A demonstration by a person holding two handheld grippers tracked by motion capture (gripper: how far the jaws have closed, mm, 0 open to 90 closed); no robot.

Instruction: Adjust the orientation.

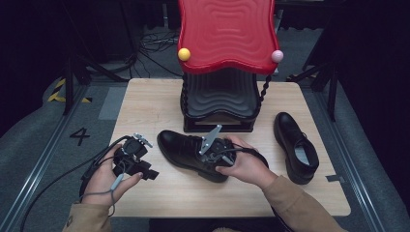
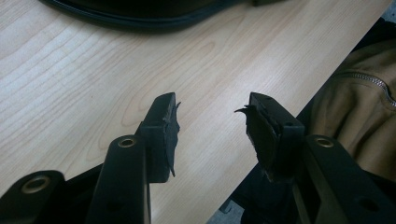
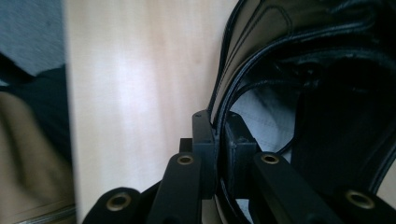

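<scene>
Right gripper [image 3: 219,140]: clenched on the collar rim of the near shoe [image 1: 186,147], one jaw inside the opening, one outside.
Near shoe: on the desk [image 1: 145,101], toe pointing away from the right gripper toward the left gripper [image 2: 212,128], long axis across the desk.
Left gripper: released, nothing between its jaws, hovering just off the toe.
Second shoe [image 1: 296,145]: beyond the right hand, apart.
Nearer hand: the right.

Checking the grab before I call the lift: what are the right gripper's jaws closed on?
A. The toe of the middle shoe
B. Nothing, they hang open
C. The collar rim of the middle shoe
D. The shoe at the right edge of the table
C: in the right gripper view the right gripper has one jaw outside and one inside the shoe, clamping its collar rim.
</scene>
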